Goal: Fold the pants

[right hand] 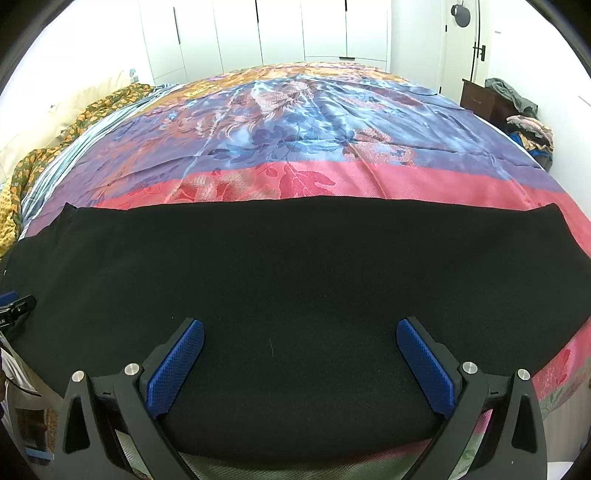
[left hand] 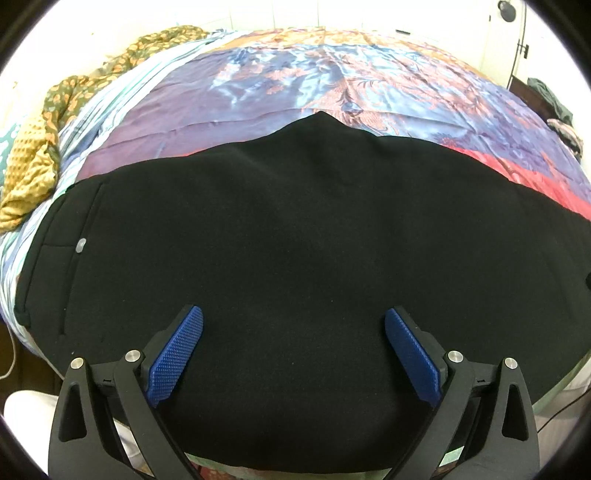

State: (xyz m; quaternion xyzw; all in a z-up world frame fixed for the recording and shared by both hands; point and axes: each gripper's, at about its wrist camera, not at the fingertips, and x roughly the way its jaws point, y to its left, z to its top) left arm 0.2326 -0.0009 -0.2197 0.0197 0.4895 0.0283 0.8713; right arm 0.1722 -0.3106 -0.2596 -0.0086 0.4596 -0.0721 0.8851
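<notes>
While spread flat over a floral blue, purple and pink bedspread (right hand: 295, 140) in a white room with wardrobe doors (right hand: 258, 33) behind, lying there along the near edge of the bed: black pants (right hand: 295, 266). Long axis running left to right, waistband end with a small button (left hand: 80, 245) off to the left, hem end to the right. Left gripper (left hand: 293, 347) and right gripper (right hand: 300, 354) both hovering above the cloth, fingers spread wide, gripping nothing.
</notes>
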